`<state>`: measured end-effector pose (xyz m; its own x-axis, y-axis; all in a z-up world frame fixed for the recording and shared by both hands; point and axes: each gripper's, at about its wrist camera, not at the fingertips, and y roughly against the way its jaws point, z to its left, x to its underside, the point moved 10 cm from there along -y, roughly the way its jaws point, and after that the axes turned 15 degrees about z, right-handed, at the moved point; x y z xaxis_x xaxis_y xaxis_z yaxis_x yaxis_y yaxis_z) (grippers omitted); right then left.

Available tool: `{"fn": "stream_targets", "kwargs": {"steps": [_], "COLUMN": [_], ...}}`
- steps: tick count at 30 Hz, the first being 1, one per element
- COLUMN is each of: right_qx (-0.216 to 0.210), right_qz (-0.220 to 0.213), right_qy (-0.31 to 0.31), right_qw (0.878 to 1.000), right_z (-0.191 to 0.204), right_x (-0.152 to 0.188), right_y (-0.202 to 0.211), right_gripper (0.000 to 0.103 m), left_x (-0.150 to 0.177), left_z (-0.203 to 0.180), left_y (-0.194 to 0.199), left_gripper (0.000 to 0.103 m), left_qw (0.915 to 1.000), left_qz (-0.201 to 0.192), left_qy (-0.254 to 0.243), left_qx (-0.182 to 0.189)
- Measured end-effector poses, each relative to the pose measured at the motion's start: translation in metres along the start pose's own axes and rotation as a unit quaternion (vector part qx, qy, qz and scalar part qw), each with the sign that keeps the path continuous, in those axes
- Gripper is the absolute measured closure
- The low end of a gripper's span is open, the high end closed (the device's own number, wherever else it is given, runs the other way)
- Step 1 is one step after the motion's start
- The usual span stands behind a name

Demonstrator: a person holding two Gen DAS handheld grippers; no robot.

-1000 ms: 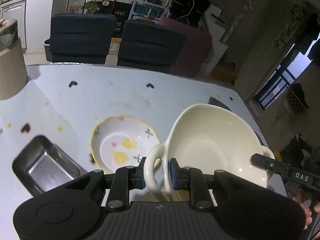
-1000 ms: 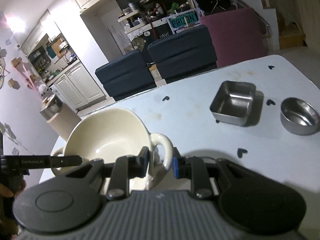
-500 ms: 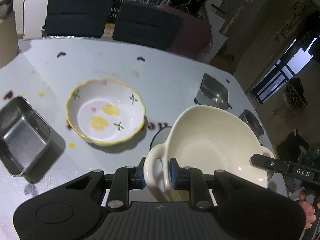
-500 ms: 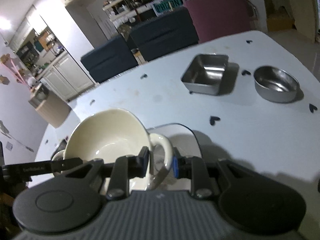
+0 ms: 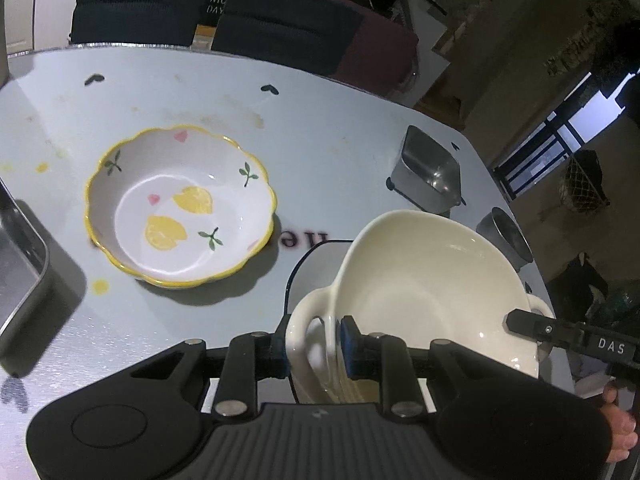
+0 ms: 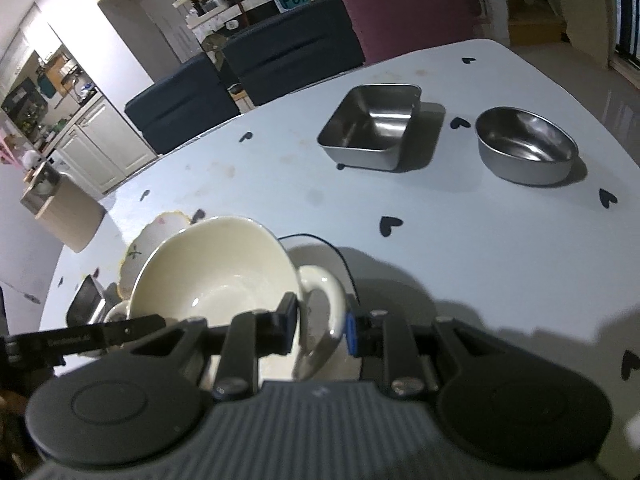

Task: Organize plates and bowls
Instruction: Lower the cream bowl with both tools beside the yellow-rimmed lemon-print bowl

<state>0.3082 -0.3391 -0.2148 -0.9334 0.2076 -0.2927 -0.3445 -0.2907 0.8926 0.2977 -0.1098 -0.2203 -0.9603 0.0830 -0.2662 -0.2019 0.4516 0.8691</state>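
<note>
A cream two-handled bowl (image 5: 424, 276) is held between both grippers over a white plate with a dark rim (image 5: 308, 256). My left gripper (image 5: 314, 346) is shut on its left handle. My right gripper (image 6: 322, 326) is shut on its other handle (image 6: 324, 292); the bowl (image 6: 216, 276) fills the lower left of the right wrist view. A white scalloped bowl with a yellow rim and lemon print (image 5: 180, 204) sits on the table to the left and shows behind the cream bowl in the right wrist view (image 6: 156, 236).
A square steel dish (image 6: 372, 126) and a round steel bowl (image 6: 526, 144) stand at the far right of the pale blue table (image 6: 460, 240). A steel tray (image 5: 20, 268) lies at the left edge. Dark chairs (image 5: 276, 28) line the far side.
Both grippers carried the cream bowl back and to the right, away from the lemon bowl, and lowered it over the white plate. Both grips are unchanged.
</note>
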Motion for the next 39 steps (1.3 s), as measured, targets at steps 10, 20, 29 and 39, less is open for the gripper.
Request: {"fn": "stream_targets", "kwargs": {"steps": [10, 20, 29, 39], "right_qx": [0.023, 0.04, 0.05, 0.057], "right_qz": [0.001, 0.011, 0.01, 0.017], "right_qy": [0.014, 0.02, 0.021, 0.023], "right_qw": [1.0, 0.999, 0.998, 0.998], "right_z": [0.002, 0.007, 0.006, 0.004], "right_x": [0.0, -0.002, -0.003, -0.004], "right_y": [-0.002, -0.011, -0.014, -0.02], "right_gripper": [0.077, 0.077, 0.077, 0.077], "left_x": [-0.005, -0.002, -0.002, -0.003], "left_z": [0.013, 0.021, 0.02, 0.018], "left_y": [-0.016, -0.028, -0.038, -0.044], "left_gripper": [0.074, 0.072, 0.07, 0.069], "left_qw": [0.9993, 0.9989, 0.9986, 0.9987], "left_qz": [0.005, 0.021, 0.027, 0.032], "left_qy": [0.03, 0.039, 0.041, 0.037], "left_qx": [0.02, 0.018, 0.019, 0.011]}}
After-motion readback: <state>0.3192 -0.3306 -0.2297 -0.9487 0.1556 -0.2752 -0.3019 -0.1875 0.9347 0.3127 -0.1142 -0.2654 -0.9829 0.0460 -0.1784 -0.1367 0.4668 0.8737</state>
